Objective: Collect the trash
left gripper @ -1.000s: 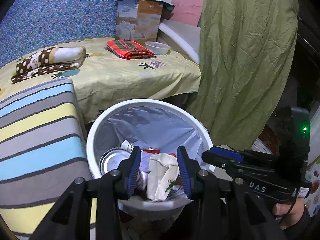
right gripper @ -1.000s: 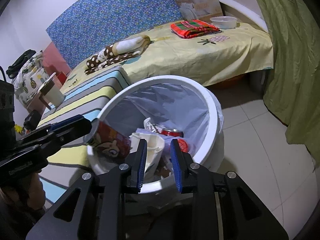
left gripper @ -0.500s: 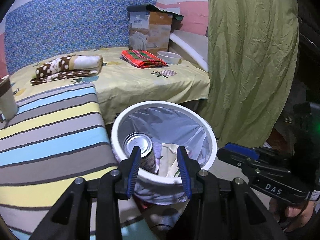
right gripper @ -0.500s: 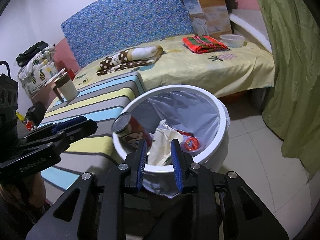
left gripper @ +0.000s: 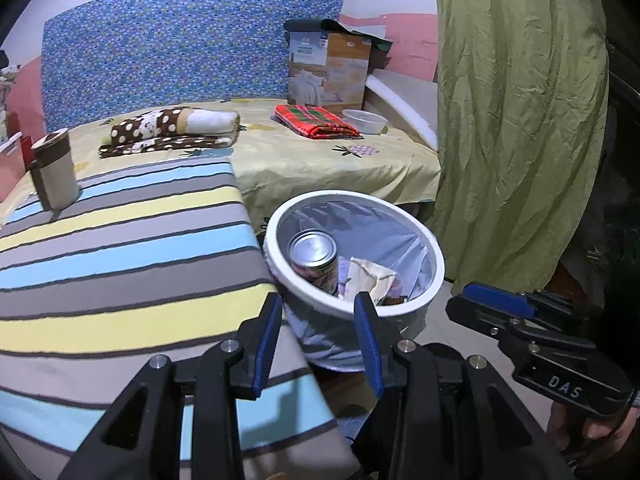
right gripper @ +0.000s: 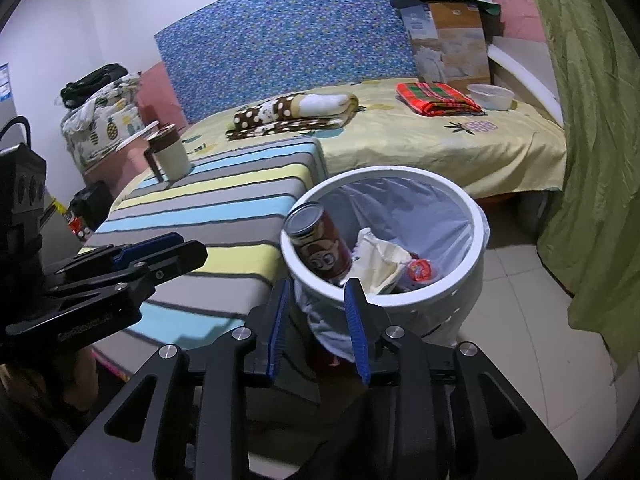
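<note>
A white round trash bin (left gripper: pixel 434 258) (right gripper: pixel 476 216) with a grey liner stands on the floor between the striped surface and the bed. Inside it lie a dark red can (left gripper: pixel 314 250) (right gripper: pixel 320 242), a crumpled cream paper bag (left gripper: pixel 370 278) (right gripper: pixel 380 260) and a small red item (right gripper: pixel 420 270). My left gripper (left gripper: pixel 318 312) is open and empty, above and short of the bin's near rim. My right gripper (right gripper: pixel 316 292) is open and empty, also short of the near rim. Each gripper shows in the other's view, the right (left gripper: pixel 500 304) and the left (right gripper: pixel 160 248).
A striped cloth surface (left gripper: pixel 120 256) left of the bin bears a mug with a brown lid (left gripper: pixel 54 174). The yellow bed (left gripper: pixel 320 160) holds a dotted blanket (left gripper: pixel 172 132), a red plaid cloth (left gripper: pixel 316 120), a white bowl (left gripper: pixel 364 120) and a box (left gripper: pixel 328 68). A green curtain (left gripper: pixel 512 120) hangs at right.
Both grippers have pulled up and back from the bin, which now looks smaller and farther. The can lies inside the bin. Both stay open and empty.
</note>
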Motion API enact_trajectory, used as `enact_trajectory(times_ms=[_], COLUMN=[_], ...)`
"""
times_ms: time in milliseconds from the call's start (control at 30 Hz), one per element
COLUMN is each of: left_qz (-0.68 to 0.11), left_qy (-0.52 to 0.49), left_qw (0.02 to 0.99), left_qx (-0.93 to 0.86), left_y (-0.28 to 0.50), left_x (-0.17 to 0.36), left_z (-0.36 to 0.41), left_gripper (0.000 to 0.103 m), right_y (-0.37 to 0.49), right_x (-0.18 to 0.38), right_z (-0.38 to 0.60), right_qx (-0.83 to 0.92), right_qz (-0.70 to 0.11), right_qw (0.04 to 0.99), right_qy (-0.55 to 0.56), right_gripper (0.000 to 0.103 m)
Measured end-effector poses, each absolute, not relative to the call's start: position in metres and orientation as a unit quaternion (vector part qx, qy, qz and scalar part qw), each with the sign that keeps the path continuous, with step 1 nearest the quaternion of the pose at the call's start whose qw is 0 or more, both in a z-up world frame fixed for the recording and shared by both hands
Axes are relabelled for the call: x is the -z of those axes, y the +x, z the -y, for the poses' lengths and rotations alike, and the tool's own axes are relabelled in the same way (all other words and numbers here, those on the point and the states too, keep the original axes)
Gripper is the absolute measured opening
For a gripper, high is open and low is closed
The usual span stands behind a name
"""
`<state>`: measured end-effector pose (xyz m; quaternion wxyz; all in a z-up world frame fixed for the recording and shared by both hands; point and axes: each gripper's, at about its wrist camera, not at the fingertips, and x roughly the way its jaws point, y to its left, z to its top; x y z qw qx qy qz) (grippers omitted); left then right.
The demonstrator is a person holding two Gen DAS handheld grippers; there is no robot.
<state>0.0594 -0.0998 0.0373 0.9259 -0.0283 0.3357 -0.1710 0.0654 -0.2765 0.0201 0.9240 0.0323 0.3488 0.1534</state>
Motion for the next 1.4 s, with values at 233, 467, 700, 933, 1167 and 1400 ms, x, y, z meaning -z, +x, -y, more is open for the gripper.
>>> enact_trajectory(times_ms=[233,467,700,933,1167,1400], left_qz=[-0.336,-0.335,-0.335,-0.337,-0.337,-0.337], left_qy=[-0.034,-0.034,-0.032,-0.032,-0.028,-0.026], left_qw=[0.929,0.929,0.930,0.930,0.930,0.930], left_qx=[0.154,0.151,0.146,0.146,0.145,0.144], left_y=[0.046,0.038,0.038,0.038,0.038,0.037], left_x=[-0.035,-0.034,-0.035,-0.035,-0.034,-0.034], left_z=[0.088,0.086,0.086,0.086,0.086,0.086], left_gripper=[0.039,0.039,0.039,0.039,0.039,0.039], right_y=[0.052,0.048,0.045,0.044,0.045,0.044], right_x=[-0.022,-0.022,-0.021,-0.021,-0.020,-0.019], right_z=[0.269,0.267,0.266,0.265,0.265,0.264], right_qx=[-0.153,-0.153,-0.155,-0.155,-0.156,-0.156], right_qz=[-0.338,-0.334,-0.334,-0.335,-0.339,-0.340], right_qw=[0.928,0.930,0.930,0.929,0.928,0.927], right_qy=[0.020,0.018,0.019,0.019,0.020,0.021], right_gripper=[0.032,0.032,0.032,0.032,0.032,0.032])
